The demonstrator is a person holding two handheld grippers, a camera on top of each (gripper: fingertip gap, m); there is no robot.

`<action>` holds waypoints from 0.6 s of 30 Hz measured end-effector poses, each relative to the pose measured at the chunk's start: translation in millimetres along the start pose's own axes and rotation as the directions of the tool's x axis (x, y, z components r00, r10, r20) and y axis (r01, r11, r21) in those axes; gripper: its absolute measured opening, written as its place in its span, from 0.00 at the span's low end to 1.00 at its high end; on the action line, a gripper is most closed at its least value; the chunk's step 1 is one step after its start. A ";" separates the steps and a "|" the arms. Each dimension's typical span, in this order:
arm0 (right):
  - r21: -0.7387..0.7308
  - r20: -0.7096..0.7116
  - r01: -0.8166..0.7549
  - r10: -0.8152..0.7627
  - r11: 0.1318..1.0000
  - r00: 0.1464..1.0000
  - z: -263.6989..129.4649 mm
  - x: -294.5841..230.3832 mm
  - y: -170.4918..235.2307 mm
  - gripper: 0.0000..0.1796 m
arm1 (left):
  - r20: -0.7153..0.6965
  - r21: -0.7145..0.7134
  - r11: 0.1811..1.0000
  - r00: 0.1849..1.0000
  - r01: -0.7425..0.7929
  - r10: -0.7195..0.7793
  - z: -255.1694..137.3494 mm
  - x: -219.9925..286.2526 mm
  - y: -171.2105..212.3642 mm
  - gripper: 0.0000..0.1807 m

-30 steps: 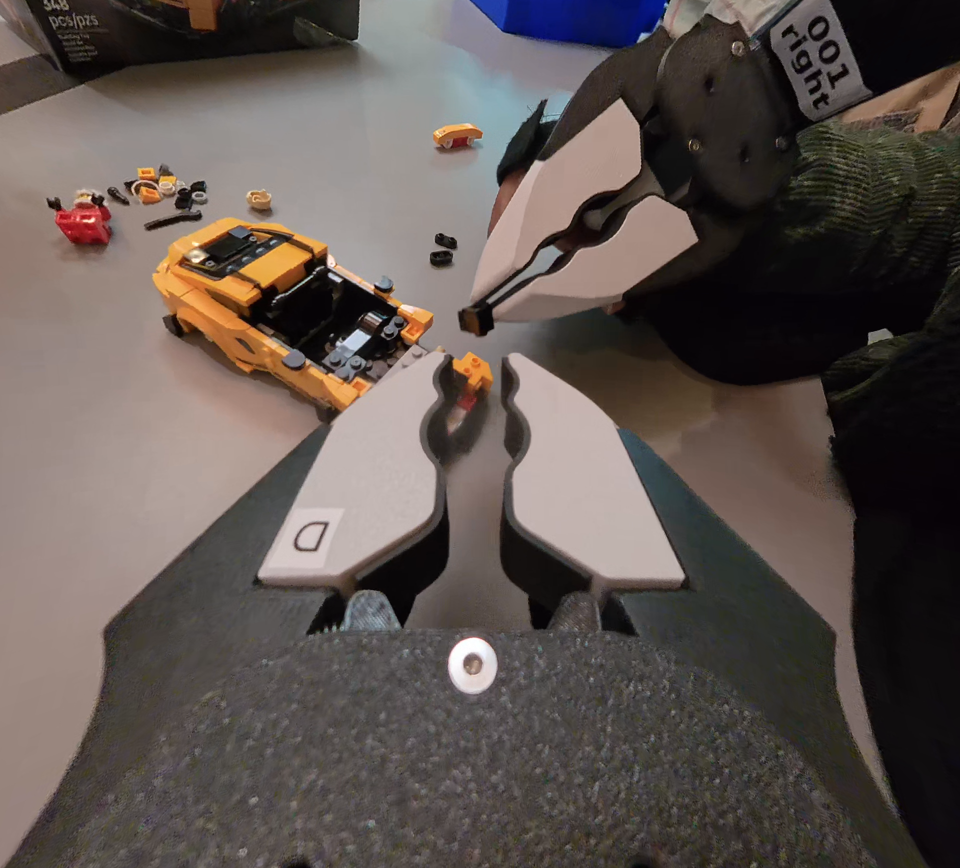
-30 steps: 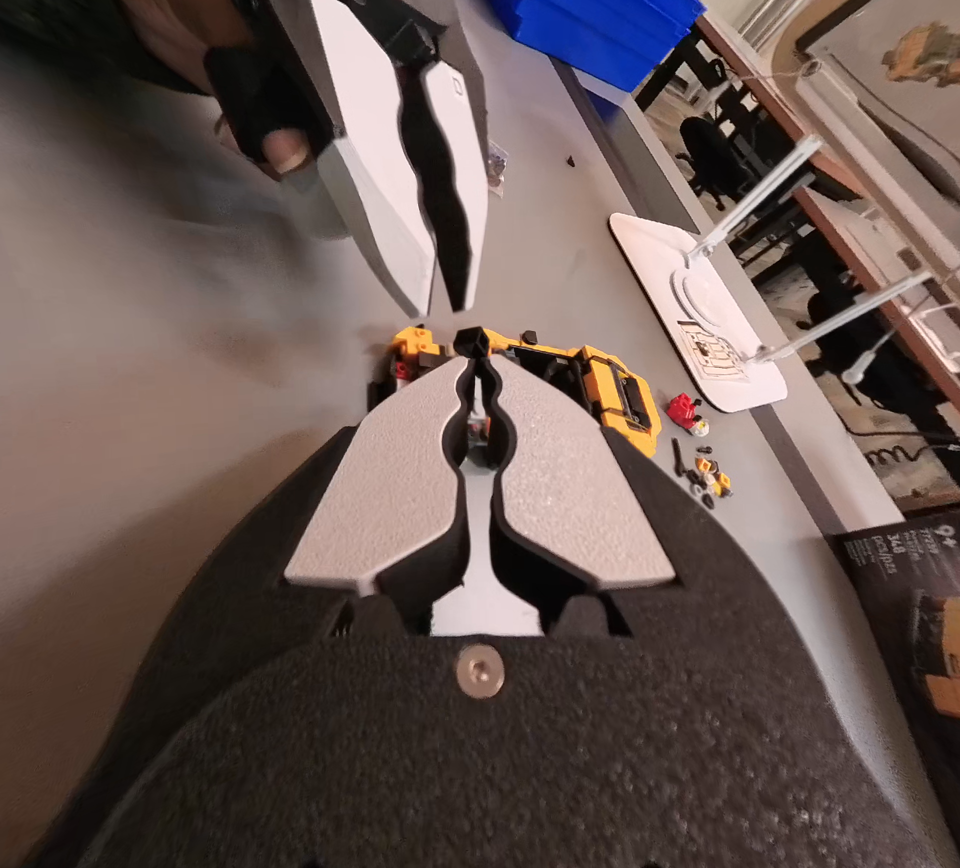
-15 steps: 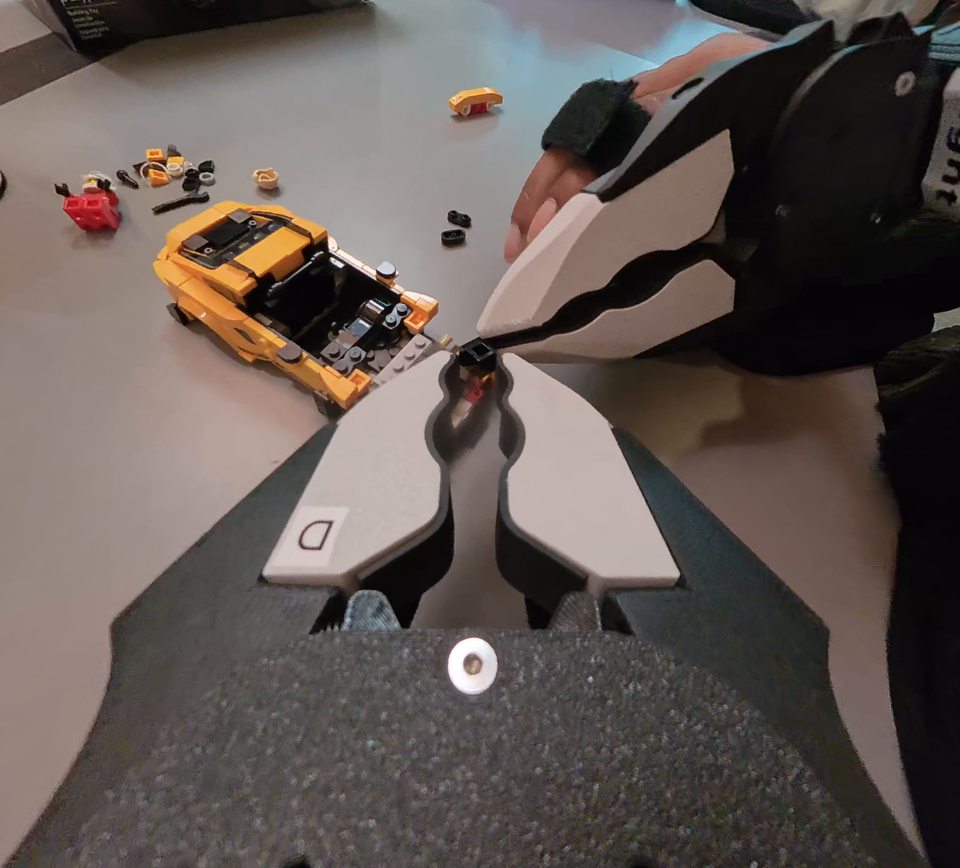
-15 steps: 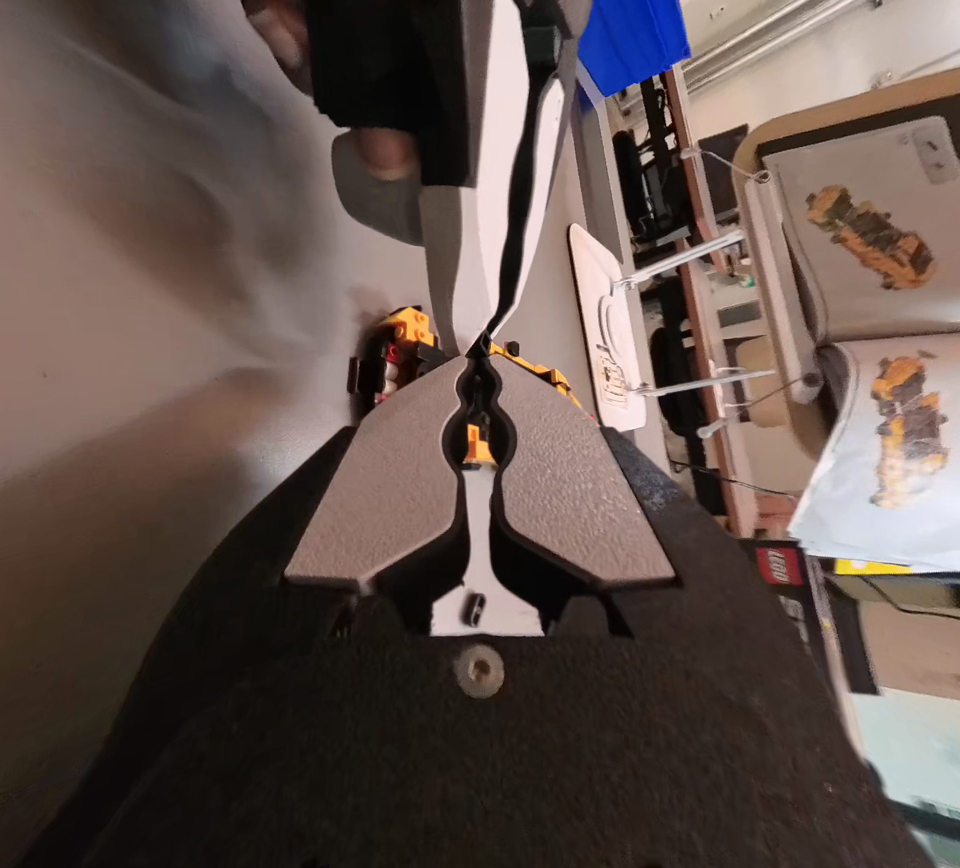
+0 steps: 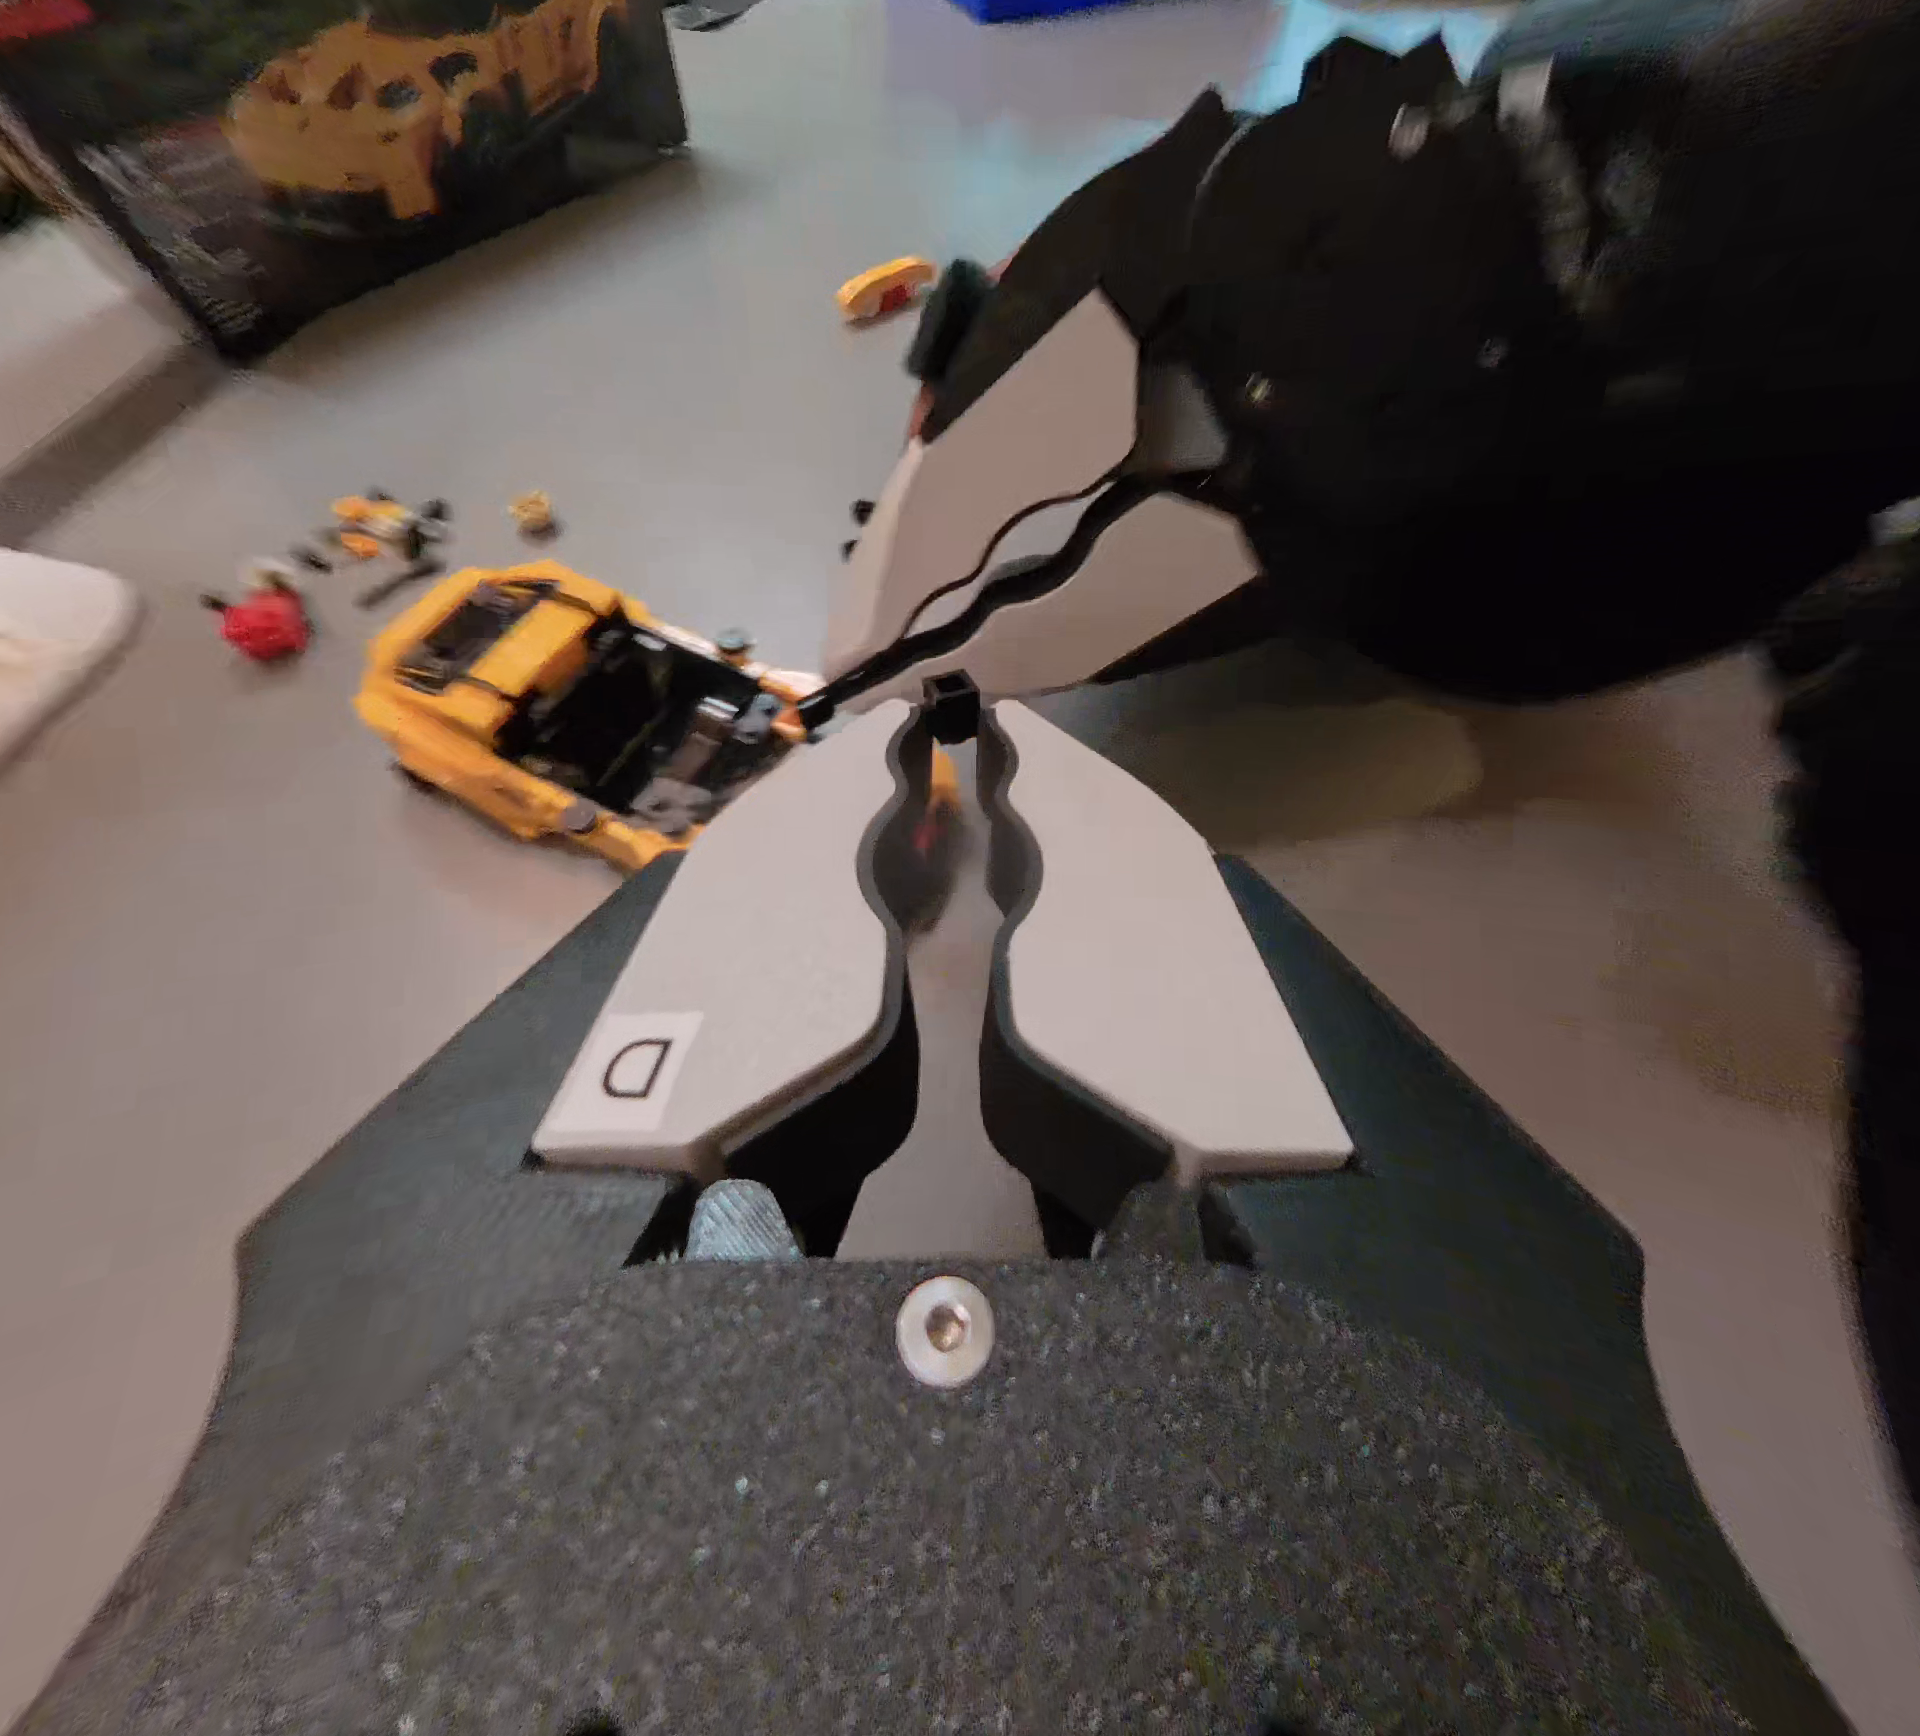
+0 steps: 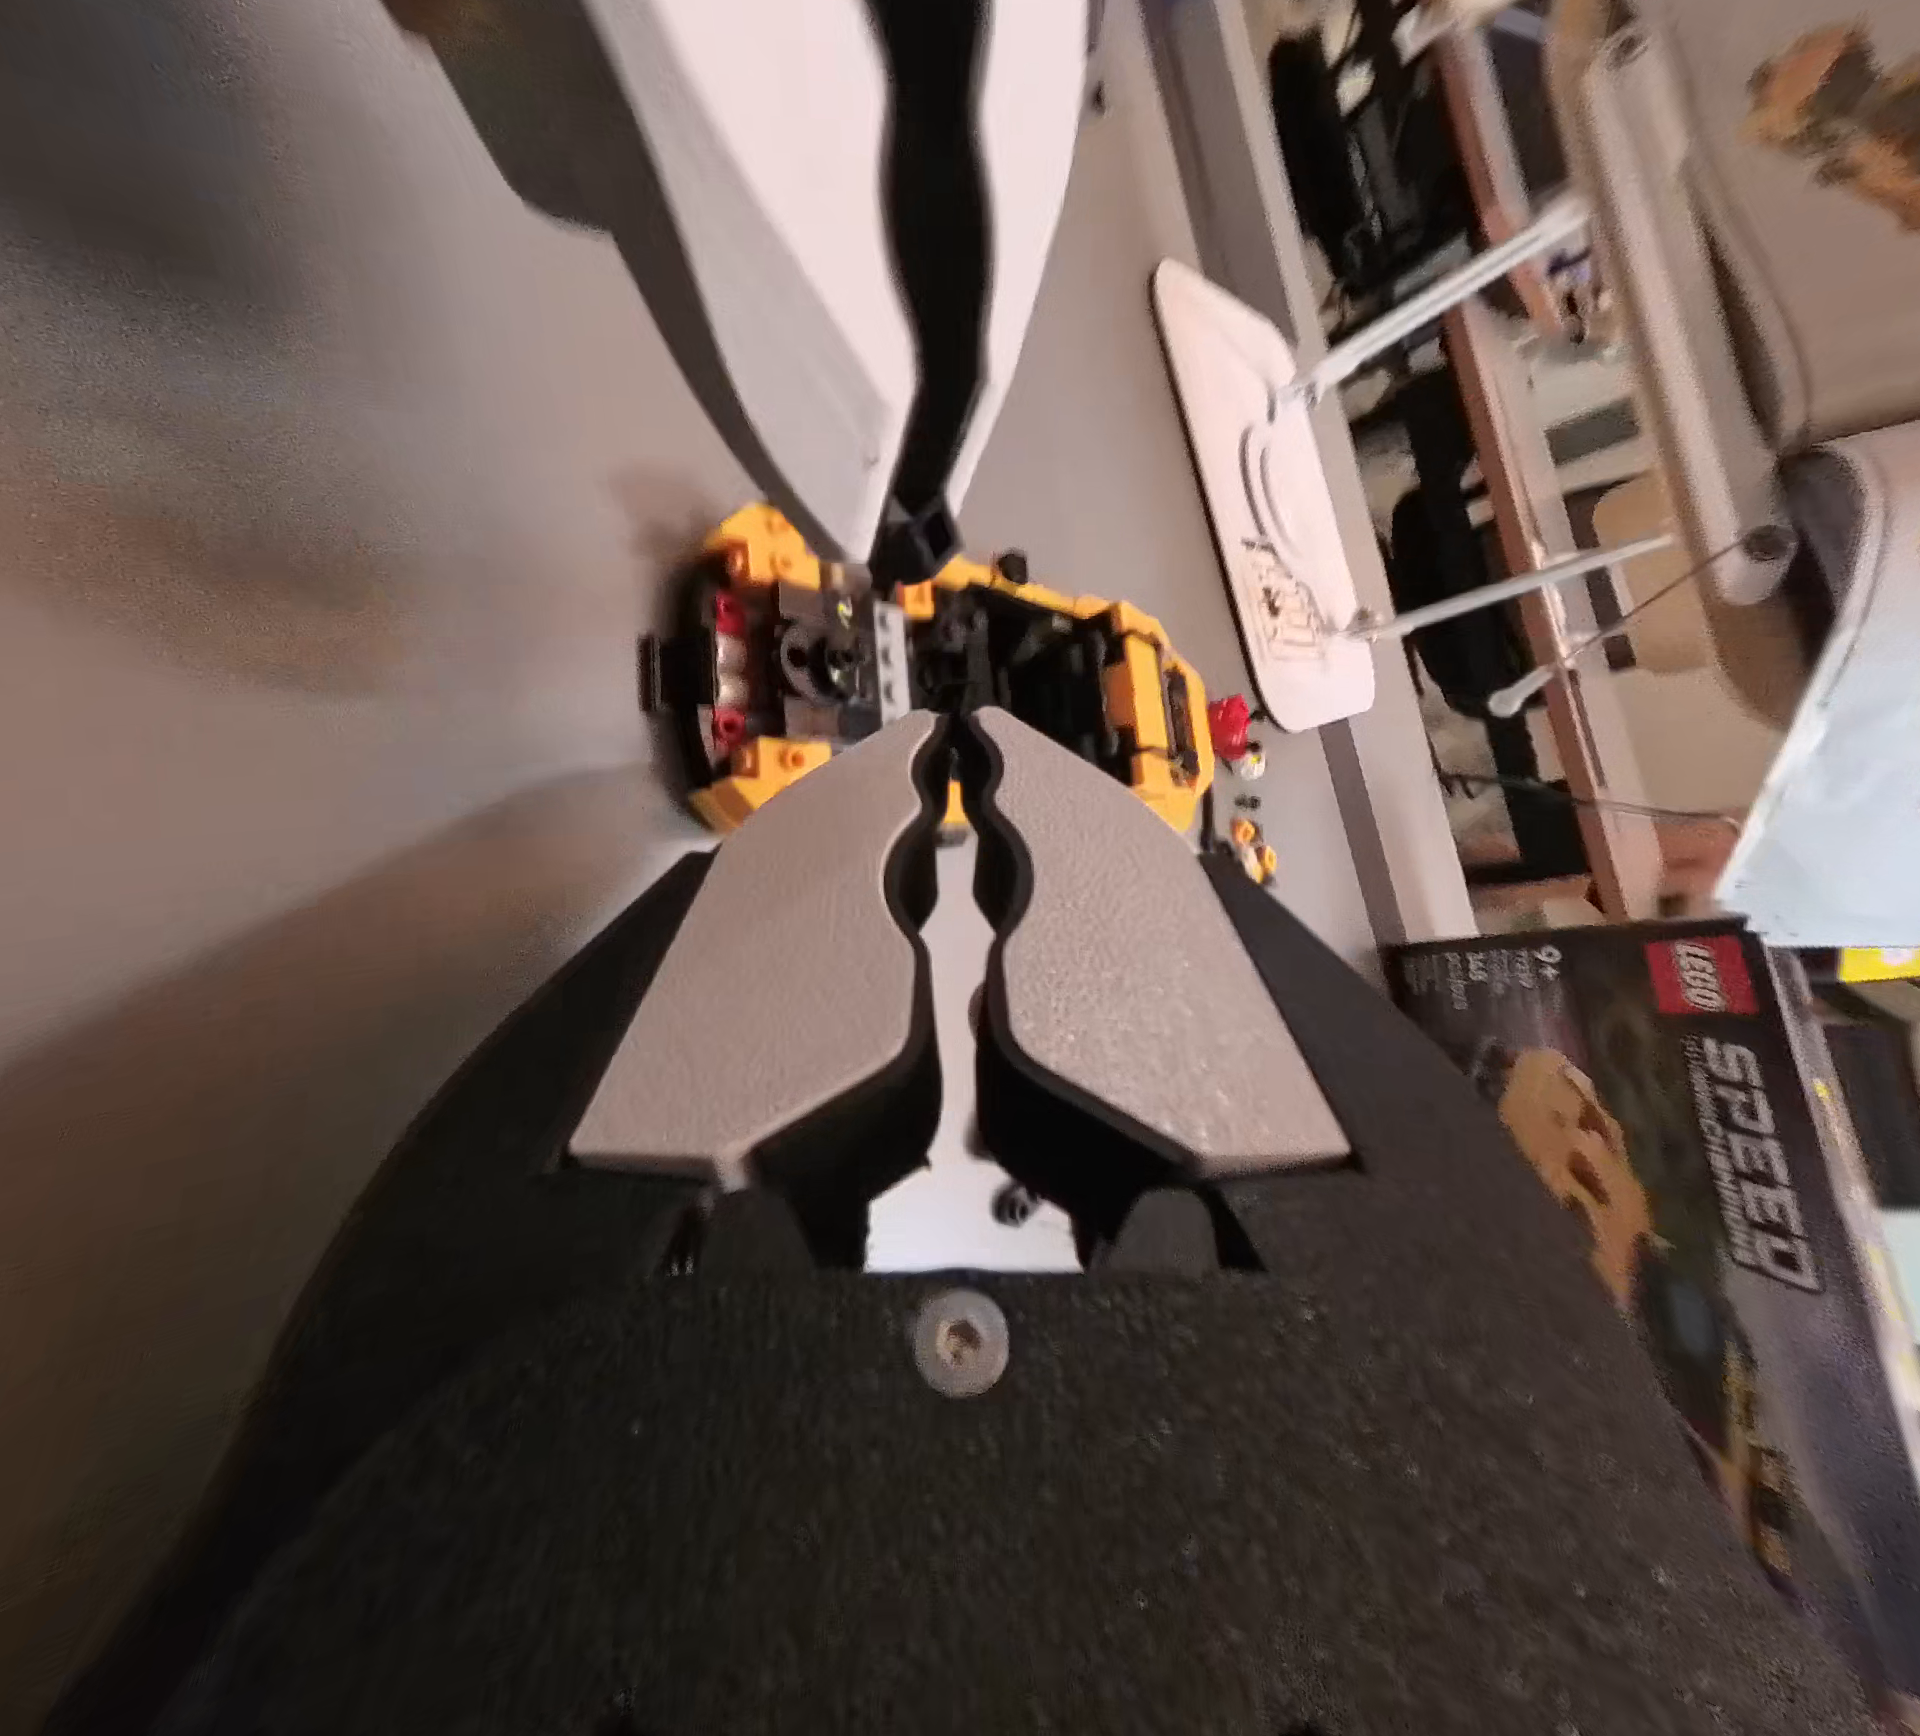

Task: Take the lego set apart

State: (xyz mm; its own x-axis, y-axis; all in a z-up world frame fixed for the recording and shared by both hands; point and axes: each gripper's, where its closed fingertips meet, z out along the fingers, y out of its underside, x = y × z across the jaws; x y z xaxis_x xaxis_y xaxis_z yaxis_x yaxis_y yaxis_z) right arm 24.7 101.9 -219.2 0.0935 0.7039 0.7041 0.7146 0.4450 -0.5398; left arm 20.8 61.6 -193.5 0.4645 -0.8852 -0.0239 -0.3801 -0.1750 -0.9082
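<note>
Yellow lego car (image 5: 540,710), partly stripped, lay on the grey tabletop (image 5: 260,959). Left tool (image 5: 951,715) pinched a small black piece (image 5: 951,707) at its tips; right tool (image 6: 958,730) nearly closed, apparently empty.

The left gripper (image 5: 951,715) has smooth matt grey finger plates on a black body of grainy, speckled plastic, with a shiny metal screw (image 5: 943,1328) set in it. The yellow lego car (image 5: 582,710) is glossy hard plastic. The tabletop (image 5: 312,959) is smooth matt grey. The box (image 5: 343,76) looks like printed cardboard.
</note>
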 end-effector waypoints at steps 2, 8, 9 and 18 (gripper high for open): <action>0.094 0.006 -0.099 0.099 0.991 0.995 -11.5 8.6 -14.7 0.01 | 0.046 -0.027 0.998 0.998 -0.049 0.050 -2.2 -9.6 3.0 0.05; -0.093 0.123 -0.152 0.163 0.984 0.979 -13.1 11.8 36.5 0.01 | -0.095 0.011 0.977 0.973 0.214 -0.212 -10.0 -19.3 8.6 0.05; -0.120 0.151 -0.153 0.170 0.981 0.974 -14.1 8.9 44.3 0.01 | -0.129 0.016 0.969 0.962 0.245 -0.241 -8.9 -16.0 7.9 0.05; -0.206 0.245 -0.194 0.243 0.959 0.939 -20.6 -0.2 72.4 0.01 | -0.397 0.004 0.823 0.756 0.569 -0.521 -6.1 -1.4 0.6 0.05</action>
State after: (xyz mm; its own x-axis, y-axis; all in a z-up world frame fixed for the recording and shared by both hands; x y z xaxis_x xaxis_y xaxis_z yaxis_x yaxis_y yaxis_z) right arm 90.7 122.5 -249.0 0.0912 0.9044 0.4168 0.8100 0.1761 -0.5593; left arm 15.1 60.1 -191.5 0.2314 -0.7491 0.6207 -0.0454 -0.6456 -0.7623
